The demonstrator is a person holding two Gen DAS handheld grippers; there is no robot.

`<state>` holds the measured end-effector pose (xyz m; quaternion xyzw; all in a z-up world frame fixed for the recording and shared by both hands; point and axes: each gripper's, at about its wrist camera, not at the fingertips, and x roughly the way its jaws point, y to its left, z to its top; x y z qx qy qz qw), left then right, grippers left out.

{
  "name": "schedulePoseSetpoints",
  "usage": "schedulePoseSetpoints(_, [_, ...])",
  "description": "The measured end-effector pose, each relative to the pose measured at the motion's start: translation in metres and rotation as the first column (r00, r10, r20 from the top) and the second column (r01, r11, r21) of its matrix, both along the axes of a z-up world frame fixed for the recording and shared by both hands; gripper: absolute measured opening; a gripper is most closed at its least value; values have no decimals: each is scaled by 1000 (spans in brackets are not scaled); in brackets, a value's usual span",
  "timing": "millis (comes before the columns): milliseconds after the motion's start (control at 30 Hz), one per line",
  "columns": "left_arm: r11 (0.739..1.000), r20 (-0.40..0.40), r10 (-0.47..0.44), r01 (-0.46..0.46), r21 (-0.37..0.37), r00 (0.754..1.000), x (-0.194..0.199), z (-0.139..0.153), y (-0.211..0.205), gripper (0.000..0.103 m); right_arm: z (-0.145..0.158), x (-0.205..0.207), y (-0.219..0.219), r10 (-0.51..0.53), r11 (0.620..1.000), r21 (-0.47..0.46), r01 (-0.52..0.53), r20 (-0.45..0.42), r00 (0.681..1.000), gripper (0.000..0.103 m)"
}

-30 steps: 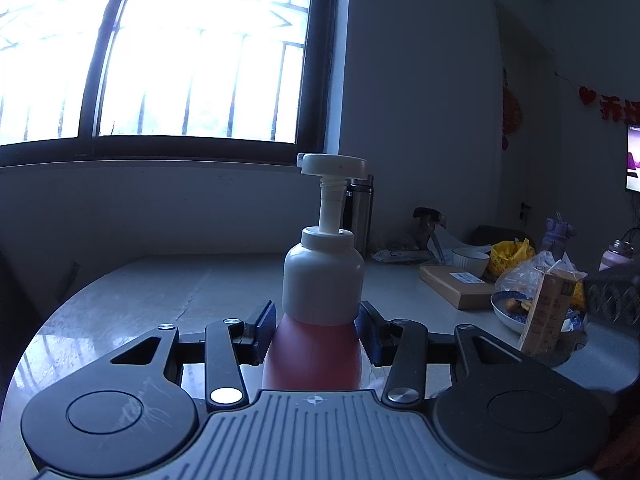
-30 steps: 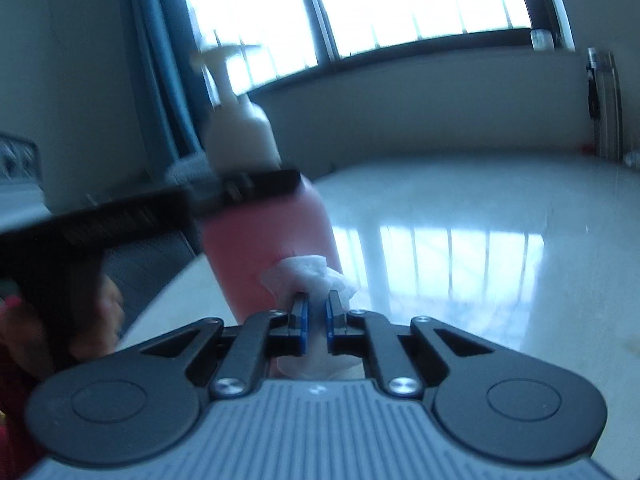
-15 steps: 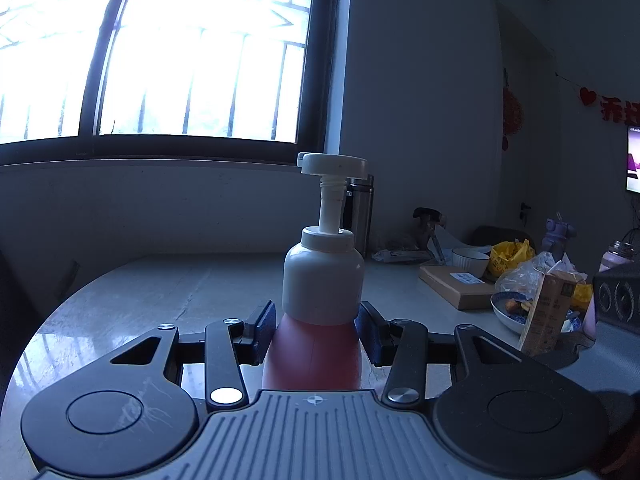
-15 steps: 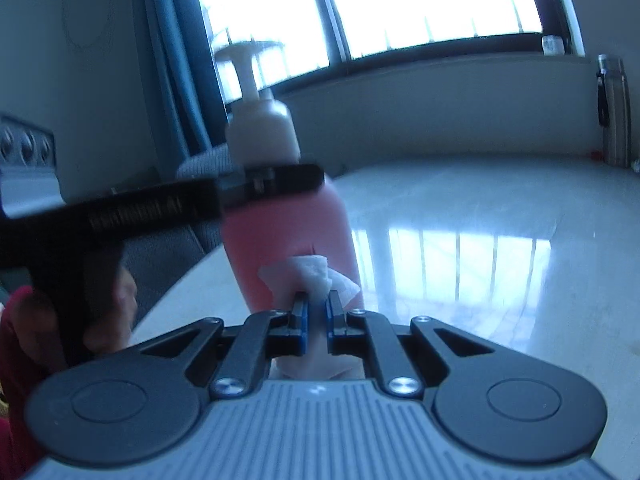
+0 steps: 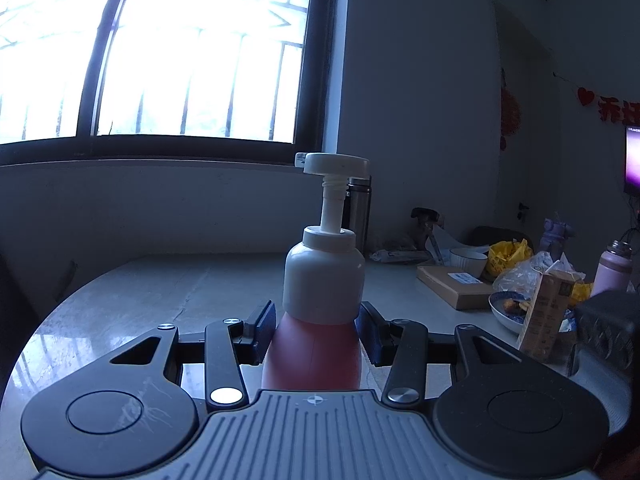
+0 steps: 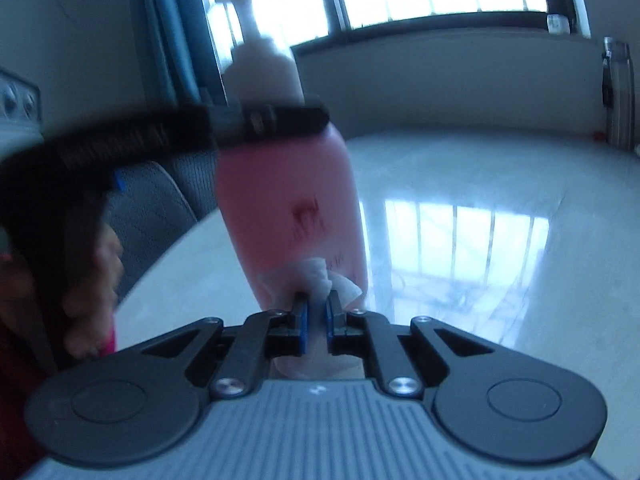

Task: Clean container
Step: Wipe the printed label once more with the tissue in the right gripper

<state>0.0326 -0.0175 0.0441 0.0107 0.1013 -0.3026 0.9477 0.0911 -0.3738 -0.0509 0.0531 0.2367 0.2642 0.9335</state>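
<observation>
A pump bottle (image 5: 320, 312) with a pink body, white shoulder and white pump head stands upright on the pale table. My left gripper (image 5: 316, 320) is shut on its pink body just under the white shoulder. In the right wrist view the same bottle (image 6: 288, 200) is close and blurred, with the left gripper's finger (image 6: 280, 120) as a dark band across it. My right gripper (image 6: 317, 304) is shut on a crumpled white tissue (image 6: 320, 280), which presses against the bottle's lower side.
The glossy table (image 6: 480, 240) stretches right, reflecting the window. A steel flask (image 5: 360, 208) stands behind the bottle. At the right lie a cardboard box (image 5: 452, 284), a bowl (image 5: 468, 258), a carton (image 5: 548, 308) and bags. A person's hand (image 6: 96, 264) is at the left.
In the right wrist view the bottle has shifted rightward and nearer in frame, and the tissue now sits lower on its side. The left wrist view is unchanged.
</observation>
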Motion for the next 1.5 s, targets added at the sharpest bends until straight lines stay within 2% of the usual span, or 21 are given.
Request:
schedulePoseSetpoints(233, [1000,-2,1,-1,-1,1000,0,0,0,48,32,-16,-5,-14,998,62,6,133,991,9])
schedulePoseSetpoints(433, [1000,-7,3,-4,-8,1000,1,0,2,48,40,-12,-1,-10,998,65,1,146,989,9])
schedulePoseSetpoints(567, [1000,-6,5,-5,-6,1000,1,0,2,48,33,-7,-3,-7,998,59,1,108,994,9])
schedulePoseSetpoints(1033, [1000,-6,5,-5,-7,1000,1,1,1,49,-16,11,9,15,999,-47,-18,-71,997,9])
schedulePoseSetpoints(1167, [1000,-7,5,-5,-9,1000,1,1,1,49,-14,13,7,17,999,-40,-20,-81,997,9])
schedulePoseSetpoints(1267, [1000,-7,5,-5,-8,1000,1,1,1,49,-9,3,1,19,1000,-20,-20,-43,999,9])
schedulePoseSetpoints(1500, [1000,-4,9,-9,-3,1000,1,1,0,49,26,-19,-11,18,997,79,-26,107,994,9])
